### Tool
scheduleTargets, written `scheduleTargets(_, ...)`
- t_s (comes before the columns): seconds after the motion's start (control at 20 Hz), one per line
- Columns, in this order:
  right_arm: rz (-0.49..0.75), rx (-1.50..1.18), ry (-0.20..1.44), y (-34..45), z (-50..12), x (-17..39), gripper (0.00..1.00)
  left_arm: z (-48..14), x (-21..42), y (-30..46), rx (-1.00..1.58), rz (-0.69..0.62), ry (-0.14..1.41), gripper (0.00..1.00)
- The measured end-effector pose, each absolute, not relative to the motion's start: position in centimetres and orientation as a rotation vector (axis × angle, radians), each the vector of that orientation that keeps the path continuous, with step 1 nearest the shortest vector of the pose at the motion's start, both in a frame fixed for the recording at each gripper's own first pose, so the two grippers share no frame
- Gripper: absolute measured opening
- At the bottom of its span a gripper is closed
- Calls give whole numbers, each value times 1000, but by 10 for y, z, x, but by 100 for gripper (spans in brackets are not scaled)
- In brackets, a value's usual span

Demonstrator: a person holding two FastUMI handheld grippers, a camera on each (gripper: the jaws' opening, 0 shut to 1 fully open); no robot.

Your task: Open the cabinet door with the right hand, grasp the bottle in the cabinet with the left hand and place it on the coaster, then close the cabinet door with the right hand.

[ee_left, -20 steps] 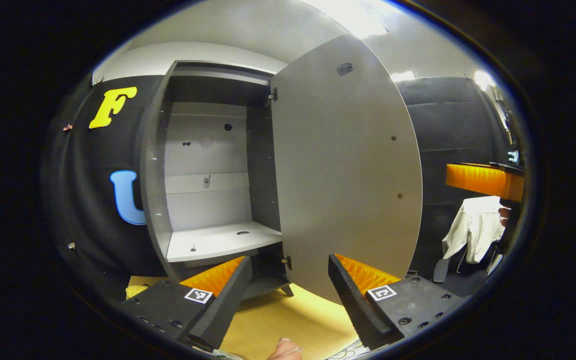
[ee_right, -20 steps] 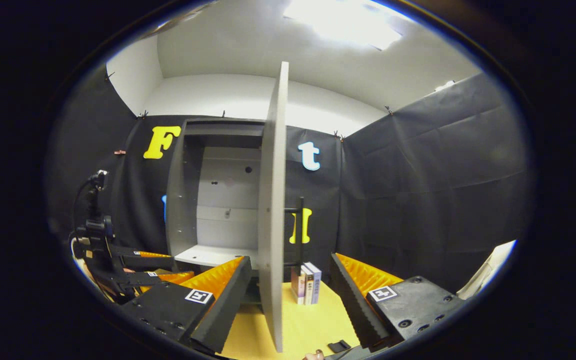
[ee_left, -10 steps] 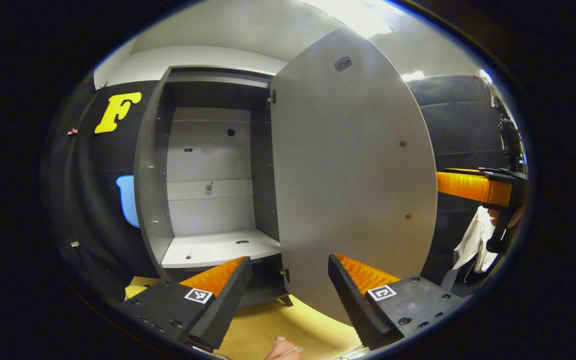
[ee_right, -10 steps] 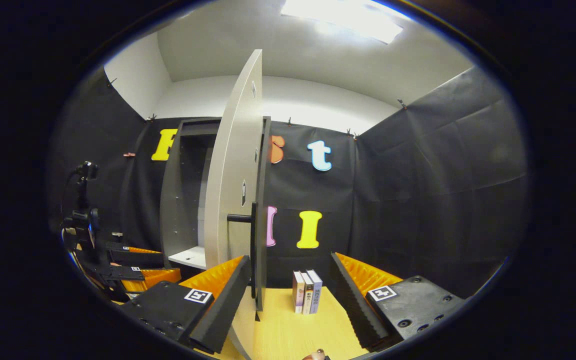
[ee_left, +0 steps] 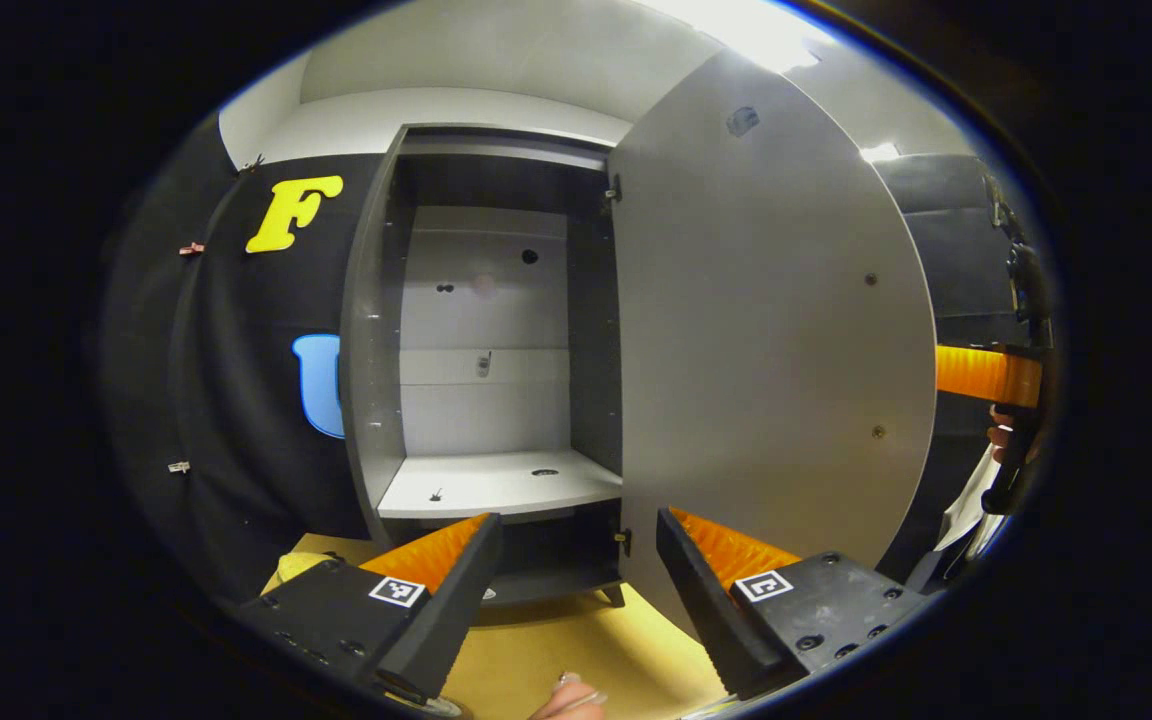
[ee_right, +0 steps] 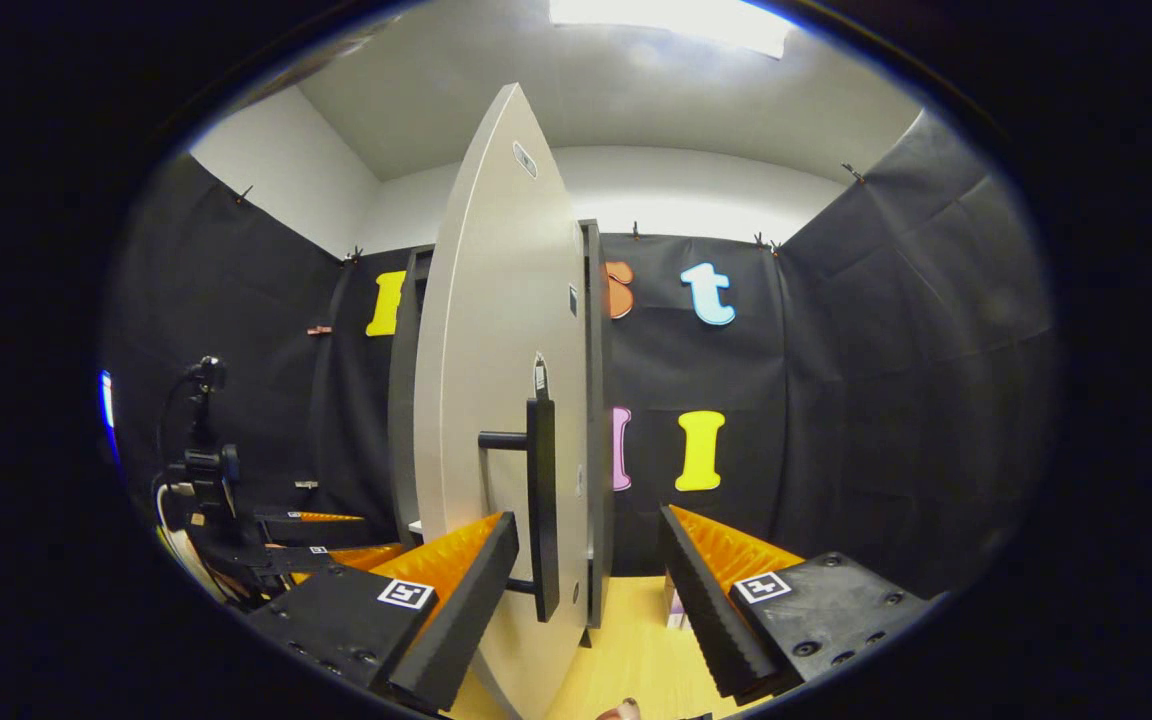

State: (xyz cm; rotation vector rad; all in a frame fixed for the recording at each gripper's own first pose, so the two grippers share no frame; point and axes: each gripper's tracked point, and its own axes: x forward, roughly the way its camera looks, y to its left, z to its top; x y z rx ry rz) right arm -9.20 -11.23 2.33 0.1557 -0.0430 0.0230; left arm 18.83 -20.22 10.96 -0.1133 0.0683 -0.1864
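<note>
**A:** One grey cabinet [ee_left: 376, 330] at the back of the yellow table [ee_left: 576, 640], door [ee_left: 766, 340] swung wide. Pale inside face, two small screw dots on it. One white shelf [ee_left: 506, 480] inside, bare.

**B:** Same door [ee_right: 496, 400] edge-on in the right gripper view, one long dark handle [ee_right: 541, 500] (vertical bar). Right gripper [ee_right: 586, 590] spread wide, handle just ahead of the gap, gripping nothing.

**A:** Left gripper [ee_left: 576, 590] gaping too, nothing held, aimed at the cabinet's lower front. Far right: other gripper [ee_left: 986, 375] with a hand [ee_left: 1004, 440], jaw state hard to tell there.

Both cams face cabinet door [ee_left: 766, 350], close.
</note>
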Motion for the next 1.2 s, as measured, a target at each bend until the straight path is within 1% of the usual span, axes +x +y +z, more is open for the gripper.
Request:
scheduleTargets(0.15,50,207,-26,-79,21,-86,93,108,189,-181,-107,-196,60,97)
scheduleTargets(0.35,70,199,-27,-25,26,-73,93,104,189,-142,-83,-213,58,97)
scheduleTargets(0.4,70,196,-28,-11,25,-70,93,102,190,-131,-86,-218,59,99)
scheduleTargets(0.45,76,200,-31,3,25,-65,93,100,192,-121,-91,-224,57,96)
scheduleTargets(0.65,125,252,-22,63,16,-41,93,97,197,-79,-82,-231,48,96)
scheduleTargets(0.75,128,228,-21,84,16,-30,96,97,197,-59,-60,-229,39,97)
scheduleTargets(0.8,127,212,-27,91,18,-28,99,98,197,-50,-51,-228,33,97)
scheduleTargets(0.95,115,184,-43,101,20,-26,99,98,195,-29,-42,-223,22,96)
scheduleTargets(1.2,67,130,-17,90,7,-23,98,98,190,-18,-49,-199,20,97)
